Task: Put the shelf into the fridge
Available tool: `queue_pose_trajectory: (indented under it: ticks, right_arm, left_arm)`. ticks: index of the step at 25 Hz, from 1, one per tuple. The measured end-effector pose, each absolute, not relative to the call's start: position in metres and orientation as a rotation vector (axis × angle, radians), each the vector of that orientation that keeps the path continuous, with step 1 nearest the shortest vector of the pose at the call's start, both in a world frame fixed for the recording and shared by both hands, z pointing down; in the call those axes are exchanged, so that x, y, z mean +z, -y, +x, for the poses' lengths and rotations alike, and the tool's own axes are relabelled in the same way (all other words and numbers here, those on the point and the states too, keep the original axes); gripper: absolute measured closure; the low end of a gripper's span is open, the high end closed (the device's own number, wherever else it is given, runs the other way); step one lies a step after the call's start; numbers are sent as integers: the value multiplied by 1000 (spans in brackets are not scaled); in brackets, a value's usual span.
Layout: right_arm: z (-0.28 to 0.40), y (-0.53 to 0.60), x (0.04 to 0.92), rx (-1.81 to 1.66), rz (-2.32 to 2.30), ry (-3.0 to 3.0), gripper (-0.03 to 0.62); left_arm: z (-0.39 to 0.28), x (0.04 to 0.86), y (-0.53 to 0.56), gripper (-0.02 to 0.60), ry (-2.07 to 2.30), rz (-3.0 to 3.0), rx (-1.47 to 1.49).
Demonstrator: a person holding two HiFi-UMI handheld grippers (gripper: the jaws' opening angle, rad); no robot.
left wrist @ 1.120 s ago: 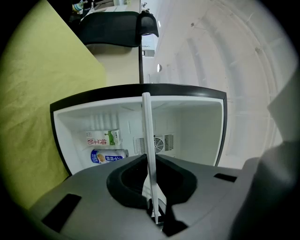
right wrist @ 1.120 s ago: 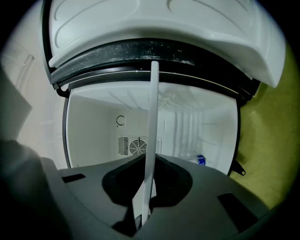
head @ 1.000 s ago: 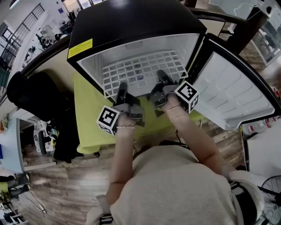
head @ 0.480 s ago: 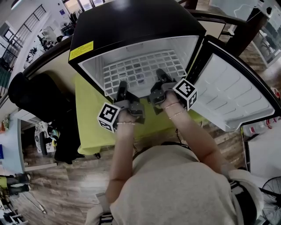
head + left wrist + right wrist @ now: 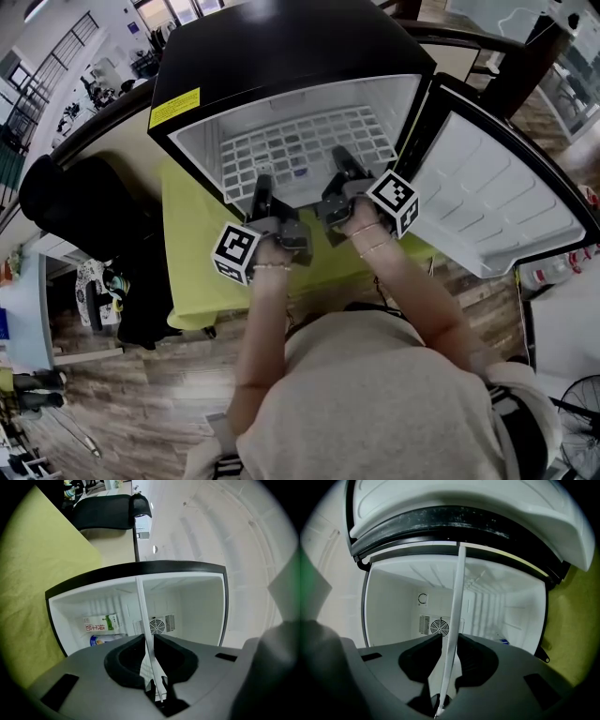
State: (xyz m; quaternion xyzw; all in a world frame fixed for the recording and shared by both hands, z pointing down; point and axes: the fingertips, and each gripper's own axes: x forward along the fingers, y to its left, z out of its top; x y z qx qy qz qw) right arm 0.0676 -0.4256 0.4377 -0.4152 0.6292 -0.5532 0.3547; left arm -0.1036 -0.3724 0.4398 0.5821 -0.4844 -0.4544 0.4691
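The white wire shelf (image 5: 305,145) lies flat inside the open black fridge (image 5: 281,37). Both grippers reach level into the fridge's mouth at the shelf's front edge. In the left gripper view the shelf (image 5: 144,616) shows edge-on, and my left gripper (image 5: 151,641) is shut on it. My right gripper (image 5: 449,644) has just been opening its jaws. The shelf's edge (image 5: 457,602) still runs between them with a gap on each side. In the head view the left gripper (image 5: 262,187) is at the shelf's front left and the right gripper (image 5: 342,164) at its front right.
The fridge door (image 5: 497,197) stands swung open to the right. The fridge rests on a yellow-green cloth (image 5: 197,244). A milk carton (image 5: 101,622) and a fan vent (image 5: 157,625) show at the back of the fridge. A black chair (image 5: 75,202) stands to the left.
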Motion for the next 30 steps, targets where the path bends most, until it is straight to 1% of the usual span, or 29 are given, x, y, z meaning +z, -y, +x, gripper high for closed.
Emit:
queue_pose_trajectory:
  ticks: [1,3,9,11,14,20,21,30]
  right_arm:
    - [67,423,437,-1425,-1064,-1630,495]
    - [66,419,437,-1425,-1050,-1633,482]
    - [60,403,433,-1408,-1046,-1692,483]
    - [60,400,434,-1409,-1050,-1695,494]
    - [64,396,437,-1415,-1079,-1670,533]
    - [65,394,440,-1425,-1092,-1652,559]
    - [64,394,440,-1429,-1090,-1652,560]
    - [65,395,442,-1465,-1045,-1607,569]
  left_arm:
    - [-102,440,371,525,1181,1429,-1115]
    - [-99,439,368,523,1170,1430,-1113]
    - [-94,441,358,518,1157,1426,-1096]
    - [-92,441,355,518,1152,1425,-1094]
    - [-86,440,351,518,1134,1418,-1097]
    - [-87,440,354,526,1136,1421,-1083]
    - [-87,440,355,539,1136,1422,-1080]
    - [-87,441,356,546,1117,1418,-1074]
